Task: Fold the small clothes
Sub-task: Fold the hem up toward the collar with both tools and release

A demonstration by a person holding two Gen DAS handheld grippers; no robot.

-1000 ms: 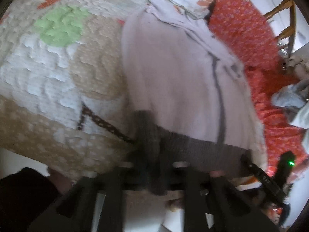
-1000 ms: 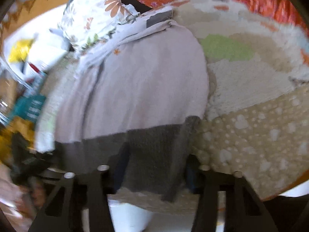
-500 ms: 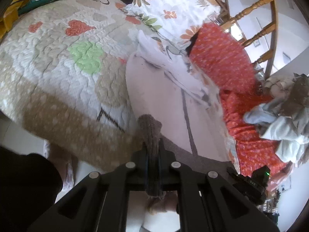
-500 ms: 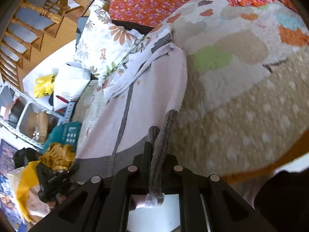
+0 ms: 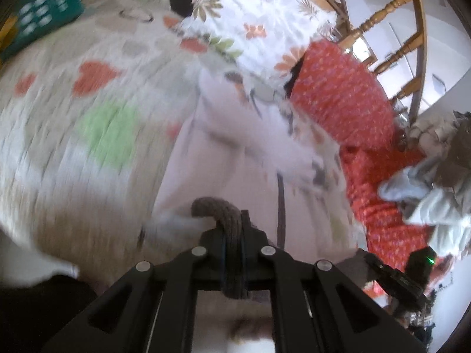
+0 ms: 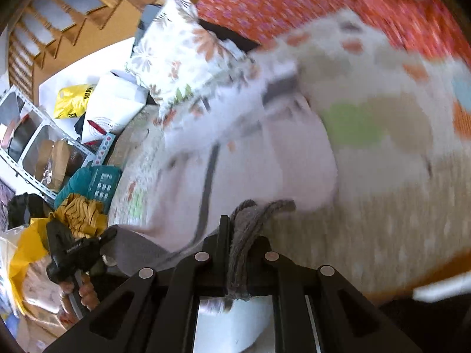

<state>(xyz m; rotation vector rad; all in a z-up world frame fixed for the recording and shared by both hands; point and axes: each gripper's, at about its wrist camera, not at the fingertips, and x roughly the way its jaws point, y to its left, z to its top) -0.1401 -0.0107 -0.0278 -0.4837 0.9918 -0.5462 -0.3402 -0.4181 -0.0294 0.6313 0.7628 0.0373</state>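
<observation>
Grippers, left black two-finger gripper (image 5: 234, 232) and right black two-finger gripper (image 6: 240, 235), angle downward, each clamped on the pale pink knitted garment's grey ribbed hem (image 5: 223, 209), now raised higher off the patchwork heart quilt (image 5: 88, 135) than before.

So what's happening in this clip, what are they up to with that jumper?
A person is holding a pair of tongs in each hand over a bed with a patchwork quilt. Both are clamped on the grey ribbed hem of a pale pink sweater: the left tongs pinch one bottom corner, the right tongs the other. The hem end is raised off the quilt, while the upper part lies toward the floral pillow. No fold is made yet.
</observation>
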